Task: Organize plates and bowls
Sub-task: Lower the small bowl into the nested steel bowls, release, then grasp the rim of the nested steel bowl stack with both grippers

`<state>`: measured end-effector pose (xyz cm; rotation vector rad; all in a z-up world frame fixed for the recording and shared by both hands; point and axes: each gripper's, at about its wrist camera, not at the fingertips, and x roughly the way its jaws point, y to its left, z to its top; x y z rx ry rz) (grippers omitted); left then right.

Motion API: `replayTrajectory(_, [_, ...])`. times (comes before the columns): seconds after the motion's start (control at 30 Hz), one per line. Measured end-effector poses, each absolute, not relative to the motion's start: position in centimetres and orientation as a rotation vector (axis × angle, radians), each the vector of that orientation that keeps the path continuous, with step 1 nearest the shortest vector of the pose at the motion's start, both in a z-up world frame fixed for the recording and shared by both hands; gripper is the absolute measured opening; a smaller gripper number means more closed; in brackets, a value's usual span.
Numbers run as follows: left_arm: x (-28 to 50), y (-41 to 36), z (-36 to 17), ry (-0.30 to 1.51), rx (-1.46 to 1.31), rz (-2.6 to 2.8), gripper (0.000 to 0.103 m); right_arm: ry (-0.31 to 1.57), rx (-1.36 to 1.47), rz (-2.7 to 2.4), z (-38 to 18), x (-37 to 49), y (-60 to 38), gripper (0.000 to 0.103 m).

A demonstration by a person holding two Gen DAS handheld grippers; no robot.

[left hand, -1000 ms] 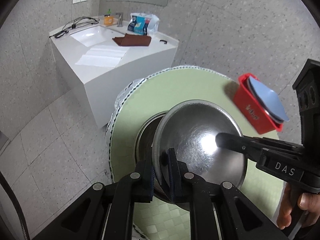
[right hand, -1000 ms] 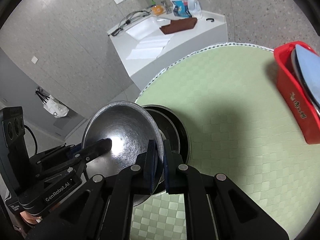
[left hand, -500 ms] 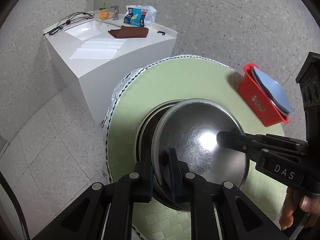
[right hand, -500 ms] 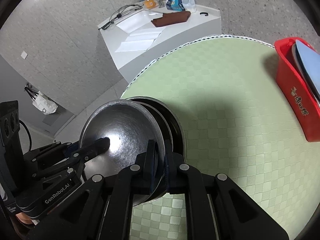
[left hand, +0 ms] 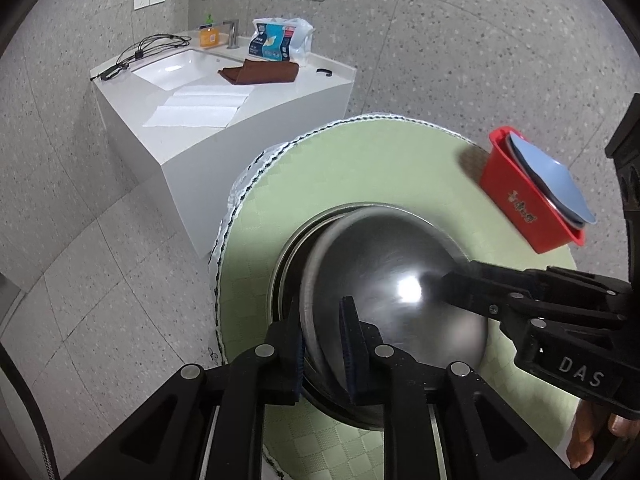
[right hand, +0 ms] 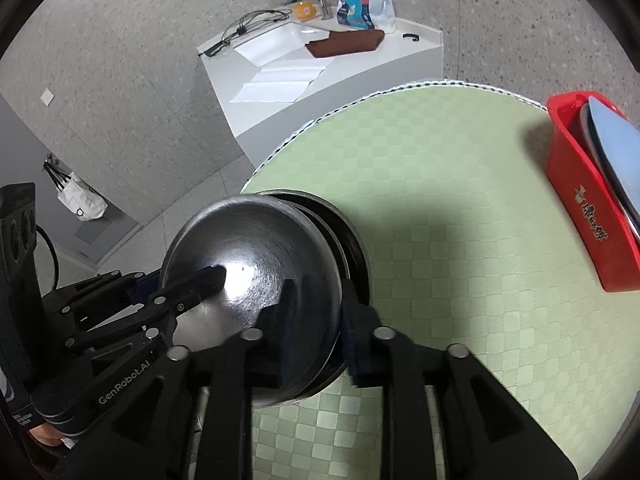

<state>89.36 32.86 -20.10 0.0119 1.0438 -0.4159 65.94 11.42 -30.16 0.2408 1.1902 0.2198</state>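
A steel bowl (left hand: pixel 380 272) (right hand: pixel 248 240) rests slightly tilted in the top of a stack of steel bowls (left hand: pixel 288 248) (right hand: pixel 354 240) on the round green table (left hand: pixel 360 168) (right hand: pixel 460 200). My left gripper (left hand: pixel 323 332) straddles its near rim, pads still against the wall while the jaws begin opening. In the right wrist view one of its fingers (right hand: pixel 212 276) reaches inside the bowl. My right gripper (right hand: pixel 320 312) straddles the opposite rim; its jaws are opening, with a clear gap between the inner pad and the metal.
A red bin (left hand: pixel 516 200) (right hand: pixel 580 208) holding blue plates (left hand: pixel 548 180) (right hand: pixel 616 152) stands at the table's right edge. A white sink counter (left hand: pixel 224 96) with a brown cloth stands beyond the table. A person's hand (left hand: pixel 588 440) holds the right gripper.
The bowl has sunk from above the stack down into it. The right gripper's jaws have parted off the rim. The left jaws stand slightly wider.
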Motion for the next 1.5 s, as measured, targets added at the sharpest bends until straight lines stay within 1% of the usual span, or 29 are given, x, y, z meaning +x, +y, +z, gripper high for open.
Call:
replayTrajectory(0.27, [89.2, 32.8, -20.0, 1.042, 0.014, -0.413, 0.014, 1.182, 0.242, 0.226, -29.8, 65.4, 11.3, 0.029])
replayTrajectory(0.33, [89.0, 32.9, -19.8, 1.038, 0.016, -0.409, 0.014, 1.167, 0.248, 0.223, -29.4, 65.2, 10.9, 0.031])
replayTrajectory(0.4, [88.7, 33.0, -19.4, 1.027, 0.018, -0.412, 0.018, 1.150, 0.252, 0.211, -29.0, 64.8, 10.5, 0.035])
replayTrajectory(0.47, [88.3, 33.1, -19.1, 1.021, 0.010, -0.422, 0.025, 1.139, 0.260, 0.201, -28.7, 64.6, 10.1, 0.035])
replayTrajectory(0.6, [87.5, 33.6, -18.5, 1.006, 0.007, -0.413, 0.028, 1.123, 0.292, 0.167, -28.5, 64.1, 9.0, 0.042])
replayTrajectory(0.7, [86.9, 34.2, -17.8, 0.989, -0.015, -0.409, 0.036, 1.121, 0.319, 0.148, -28.7, 63.7, 8.3, 0.042])
replayTrajectory(0.73, [86.7, 34.5, -17.7, 0.983, -0.017, -0.403, 0.041, 1.120, 0.328, 0.141, -28.7, 63.6, 8.1, 0.043])
replayTrajectory(0.77, [86.5, 34.7, -17.5, 0.975, -0.019, -0.391, 0.044, 1.122, 0.335, 0.136, -28.8, 63.6, 7.9, 0.048])
replayTrajectory(0.8, [86.4, 35.0, -17.4, 0.964, -0.023, -0.375, 0.054, 1.124, 0.350, 0.129, -28.9, 63.5, 7.7, 0.056])
replayTrajectory(0.83, [86.3, 35.3, -17.3, 0.959, -0.028, -0.362, 0.066, 1.123, 0.366, 0.123, -29.0, 63.4, 7.5, 0.059])
replayTrajectory(0.87, [86.2, 35.6, -17.4, 0.955, -0.036, -0.344, 0.071, 1.122, 0.372, 0.119, -29.1, 63.3, 7.4, 0.061])
replayTrajectory(0.9, [86.1, 35.9, -17.5, 0.954, -0.045, -0.334, 0.071, 1.123, 0.379, 0.115, -29.2, 63.3, 7.4, 0.061])
replayTrajectory(0.93, [86.1, 36.1, -17.7, 0.960, -0.055, -0.324, 0.074, 1.123, 0.387, 0.113, -29.3, 63.2, 7.4, 0.062])
replayTrajectory(0.97, [85.9, 36.0, -18.0, 0.966, -0.061, -0.319, 0.078, 1.126, 0.397, 0.113, -29.5, 63.2, 7.4, 0.065])
replayTrajectory(1.0, [85.9, 36.1, -18.4, 0.978, -0.070, -0.309, 0.078, 1.133, 0.410, 0.114, -29.8, 63.3, 7.5, 0.067])
replayTrajectory(1.33, [87.8, 35.8, -21.0, 1.068, -0.099, -0.305, 0.079, 1.209, 0.500, 0.129, -32.8, 63.8, 8.6, 0.068])
replayTrajectory(1.4, [88.3, 35.7, -21.3, 1.077, -0.104, -0.306, 0.074, 1.223, 0.514, 0.129, -33.4, 64.0, 8.8, 0.068])
replayTrajectory(1.47, [88.9, 35.6, -21.8, 1.090, -0.118, -0.316, 0.066, 1.233, 0.522, 0.134, -33.9, 64.2, 9.1, 0.068])
replayTrajectory(1.5, [89.2, 35.7, -21.9, 1.093, -0.123, -0.318, 0.065, 1.237, 0.523, 0.133, -34.1, 64.4, 9.2, 0.068])
